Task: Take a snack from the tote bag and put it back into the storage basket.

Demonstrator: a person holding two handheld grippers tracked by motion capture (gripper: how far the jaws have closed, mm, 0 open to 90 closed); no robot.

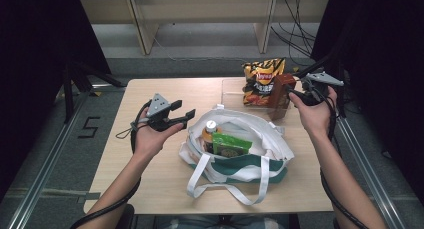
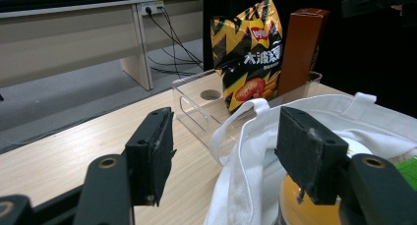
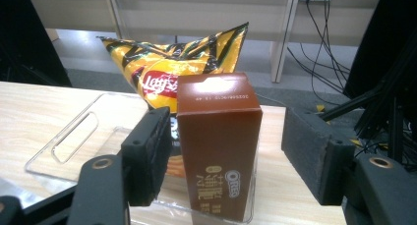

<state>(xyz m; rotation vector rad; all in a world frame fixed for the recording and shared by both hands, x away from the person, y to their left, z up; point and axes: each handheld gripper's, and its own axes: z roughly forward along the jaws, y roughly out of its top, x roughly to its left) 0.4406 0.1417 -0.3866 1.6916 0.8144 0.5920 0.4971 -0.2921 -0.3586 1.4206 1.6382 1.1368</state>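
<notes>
A brown Oreo box [image 3: 219, 136] stands upright in a clear plastic tray [image 3: 74, 136], in front of a yellow Lay's chip bag [image 3: 162, 63]. My right gripper [image 3: 226, 151] straddles the box with its jaws apart; a gap shows at the right pad. From above, the right gripper [image 1: 296, 94] sits at the box [image 1: 281, 89] on the tray's right end. My left gripper [image 1: 182, 113] is open and empty, just left of a white and green tote bag [image 1: 250, 154]. In the bag are a yellow bottle [image 1: 210, 130] and a green packet [image 1: 230, 145].
The tray [image 1: 232, 91] sits at the table's far right, close behind the bag. Bag handles [image 1: 225, 189] trail toward the near table edge. Metal rails run along the floor on both sides. In the left gripper view the bag's rim [image 2: 255, 136] lies between the jaws, farther off.
</notes>
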